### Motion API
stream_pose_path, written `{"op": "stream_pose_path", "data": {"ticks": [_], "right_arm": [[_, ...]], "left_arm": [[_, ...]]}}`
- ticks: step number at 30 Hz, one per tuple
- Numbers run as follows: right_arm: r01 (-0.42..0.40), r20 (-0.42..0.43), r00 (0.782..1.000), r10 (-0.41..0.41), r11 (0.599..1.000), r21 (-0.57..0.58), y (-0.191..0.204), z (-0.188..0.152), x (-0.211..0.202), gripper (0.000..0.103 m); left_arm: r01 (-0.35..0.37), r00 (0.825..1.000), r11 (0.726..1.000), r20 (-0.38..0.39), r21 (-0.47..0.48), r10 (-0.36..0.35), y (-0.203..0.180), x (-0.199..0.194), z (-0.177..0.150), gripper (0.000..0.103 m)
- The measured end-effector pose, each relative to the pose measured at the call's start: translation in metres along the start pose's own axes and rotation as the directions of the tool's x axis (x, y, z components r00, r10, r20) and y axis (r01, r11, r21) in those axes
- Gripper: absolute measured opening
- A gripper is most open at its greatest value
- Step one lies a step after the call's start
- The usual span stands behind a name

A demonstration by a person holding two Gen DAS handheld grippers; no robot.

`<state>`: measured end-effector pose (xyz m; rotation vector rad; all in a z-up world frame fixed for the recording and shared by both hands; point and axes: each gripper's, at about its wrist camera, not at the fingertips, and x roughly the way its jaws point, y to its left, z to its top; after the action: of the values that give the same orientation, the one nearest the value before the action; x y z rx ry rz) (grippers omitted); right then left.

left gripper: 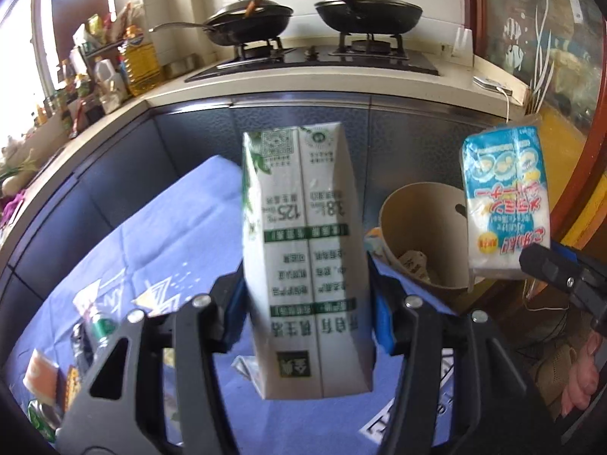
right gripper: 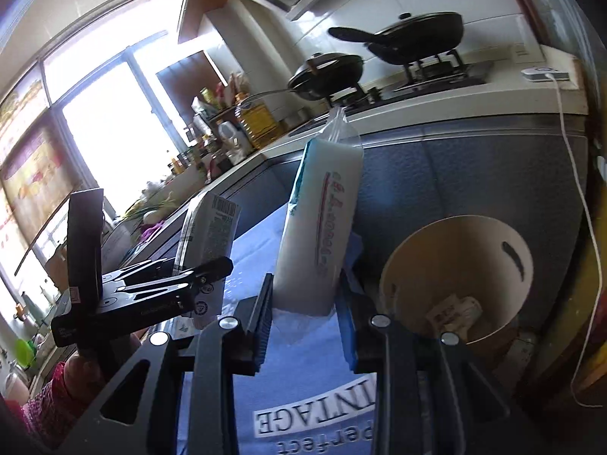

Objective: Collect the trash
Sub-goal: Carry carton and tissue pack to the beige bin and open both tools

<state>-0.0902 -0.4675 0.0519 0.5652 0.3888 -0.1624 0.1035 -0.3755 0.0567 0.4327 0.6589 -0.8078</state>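
Both claws carry trash toward the tan bin (right gripper: 455, 280): the left gripper (left gripper: 307, 314) clamps a white milk carton (left gripper: 303, 258) half-wide, the bin ahead to its right; the right gripper (right gripper: 303, 318) pinches a blue tissue pack (right gripper: 322, 220) narrowly, bin just right. Next, likely, each must hover over the rim and release.

White carton (left gripper: 307, 265), centre frame: green bands and lettering. Packet (left gripper: 500, 204), right: light blue and white, red script. Bin (left gripper: 417, 204), lower right: tan. Cloth (left gripper: 170, 235), lower left: periwinkle blue, white print. Pans (left gripper: 368, 11), top: black.
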Motion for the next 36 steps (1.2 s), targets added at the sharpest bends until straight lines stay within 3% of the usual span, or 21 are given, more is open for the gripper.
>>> {"op": "stream_pose_path", "data": {"ticks": [9, 17, 23, 25, 26, 29, 36], "right_arm": [[0.23, 0.002, 0.973, -0.23, 0.971, 0.065, -0.099, -0.001, -0.01, 0.031], [0.27, -0.105, 0.959, -0.263, 0.961, 0.059, -0.121, -0.02, 0.025, 0.031], [0.285, -0.182, 0.945, -0.273, 0.957, 0.044, -0.127, -0.031, 0.052, 0.036], [0.329, -0.189, 0.929, -0.319, 0.944, 0.025, -0.127, -0.032, 0.058, 0.048], [0.334, -0.181, 0.928, -0.325, 0.942, 0.026, -0.126, -0.033, 0.057, 0.051], [0.337, -0.139, 0.934, -0.33, 0.941, 0.028, -0.122, -0.034, 0.051, 0.062], [0.312, -0.062, 0.949, -0.309, 0.948, 0.055, -0.114, -0.023, 0.03, 0.063]], "left_arm": [[0.147, 0.988, 0.985, -0.053, 0.087, -0.142, -0.091, 0.079, 0.041, 0.052], [0.177, 0.981, 0.974, -0.104, 0.142, -0.164, -0.14, 0.129, 0.045, 0.053], [0.182, 0.976, 0.973, -0.144, 0.14, -0.162, -0.147, 0.148, 0.034, 0.054], [0.179, 0.976, 0.973, -0.153, 0.144, -0.157, -0.149, 0.15, 0.033, 0.059], [0.174, 0.977, 0.974, -0.149, 0.146, -0.152, -0.149, 0.149, 0.033, 0.064], [0.164, 0.981, 0.977, -0.126, 0.139, -0.146, -0.144, 0.141, 0.034, 0.065], [0.163, 0.983, 0.985, -0.089, 0.051, -0.158, -0.117, 0.105, 0.033, 0.065]]}}
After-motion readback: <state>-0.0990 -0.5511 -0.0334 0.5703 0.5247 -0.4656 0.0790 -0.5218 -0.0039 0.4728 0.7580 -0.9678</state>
